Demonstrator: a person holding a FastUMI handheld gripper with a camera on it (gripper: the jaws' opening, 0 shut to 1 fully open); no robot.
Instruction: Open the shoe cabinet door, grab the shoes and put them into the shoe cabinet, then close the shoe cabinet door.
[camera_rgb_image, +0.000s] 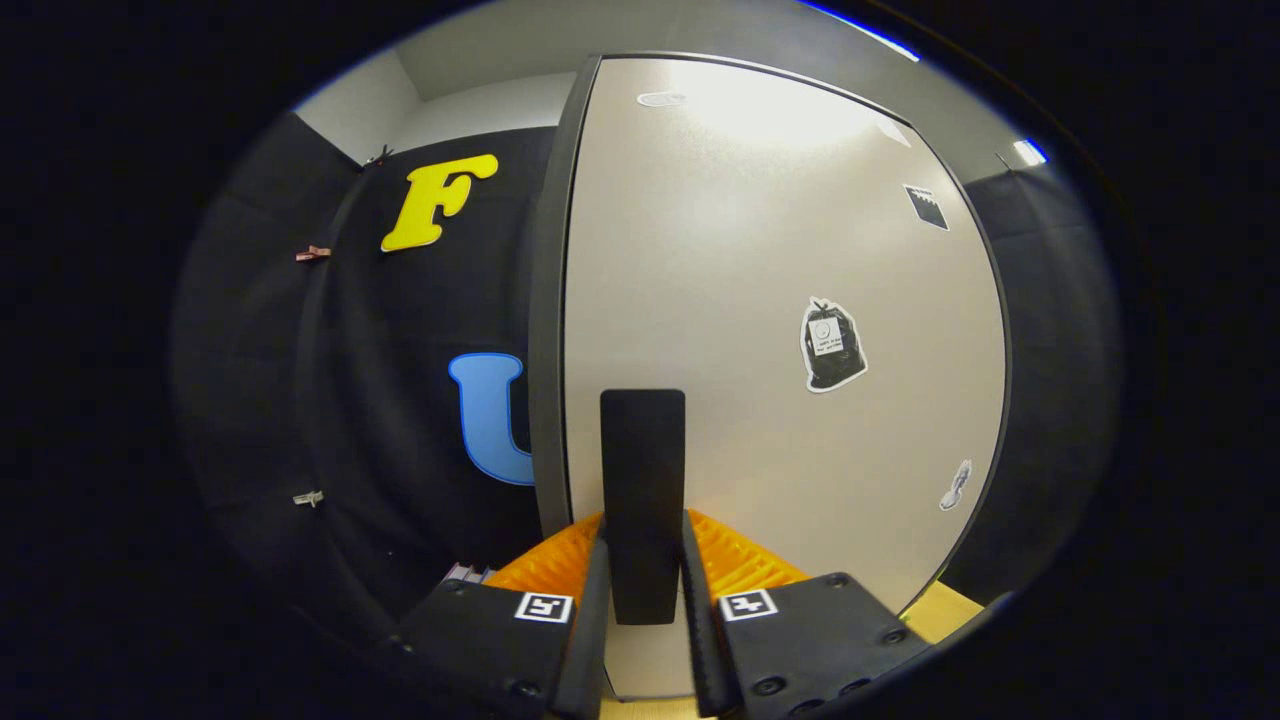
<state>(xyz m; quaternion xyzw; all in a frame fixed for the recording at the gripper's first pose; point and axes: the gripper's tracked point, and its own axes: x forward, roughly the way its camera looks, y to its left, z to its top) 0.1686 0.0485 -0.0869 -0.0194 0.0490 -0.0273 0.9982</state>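
Clearly the gripper (644, 590) is at the tall, pale beige, matt-finished shoe cabinet door (780, 300), with its two fingers set on either side of the flat, dark, upright rectangular handle (643, 480) that stands out from the door's lower part near its left edge. The fingers look closed in against the handle's two sides with no visible gap, so I judge the claw clamped on the handle, though the exact contact is hard to confirm from this close.

As for progress, this reads as a door step. The dark grey cabinet frame edge (548, 300) runs just beside the door's left edge, but the fisheye bend makes it unclear whether the door lies flush or slightly ajar. Whether this is the opening at the start or the closing at the end I cannot tell: no shoes and no cabinet interior are to be seen, so the shoe-loading part cannot be judged done or pending.

On the door's face sit a few stickers: a black bag-shaped sticker (832, 345) with a small white label towards the right edge, a small dark square sticker (927, 206) near the upper right corner, and a little pale sticker (957, 485) near the lower right edge. None carries writing large enough to read. Square black-and-white marker tags (543, 607) sit on the gripper body.
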